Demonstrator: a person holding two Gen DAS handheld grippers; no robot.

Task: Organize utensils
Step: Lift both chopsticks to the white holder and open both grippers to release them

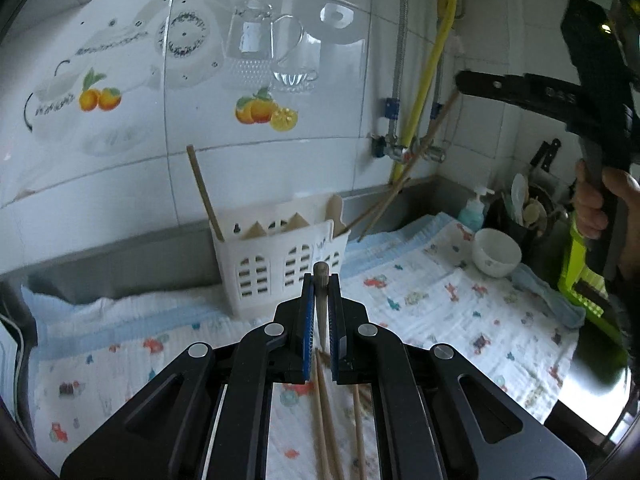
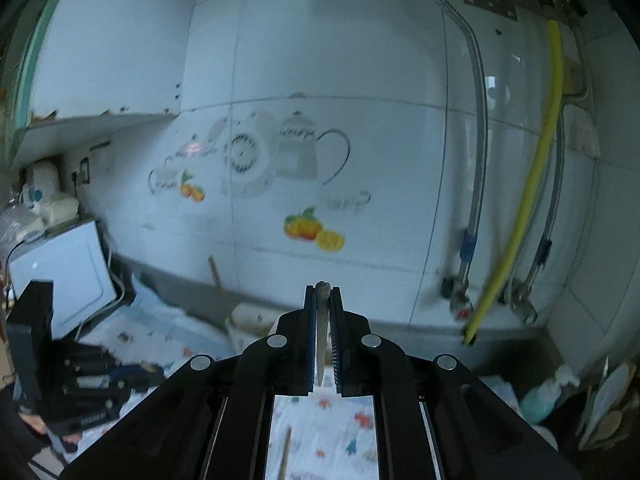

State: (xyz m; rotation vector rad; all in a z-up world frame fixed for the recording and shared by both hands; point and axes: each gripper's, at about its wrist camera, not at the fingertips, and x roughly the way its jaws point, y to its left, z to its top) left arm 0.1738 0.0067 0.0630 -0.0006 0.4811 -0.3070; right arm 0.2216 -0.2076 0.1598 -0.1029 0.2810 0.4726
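My left gripper (image 1: 321, 280) is shut on a wooden chopstick (image 1: 321, 304), its blunt end poking out past the fingertips, just in front of the white slotted utensil basket (image 1: 280, 264). One chopstick (image 1: 204, 192) stands in the basket's left end. Several loose chopsticks (image 1: 328, 412) lie on the patterned cloth below the left gripper. My right gripper (image 2: 322, 290) is shut on chopsticks (image 2: 321, 336) and is raised high; in the left wrist view it shows at the upper right (image 1: 464, 80) with a pair of chopsticks (image 1: 412, 168) hanging down toward the basket's right end.
A patterned cloth (image 1: 460, 312) covers the counter. A white bowl (image 1: 496, 252), a soap bottle (image 1: 474, 210) and a dark pot of utensils (image 1: 528, 208) stand at the right. Pipes and a yellow hose (image 1: 430, 64) run down the tiled wall. A white appliance (image 2: 60, 276) stands at the left.
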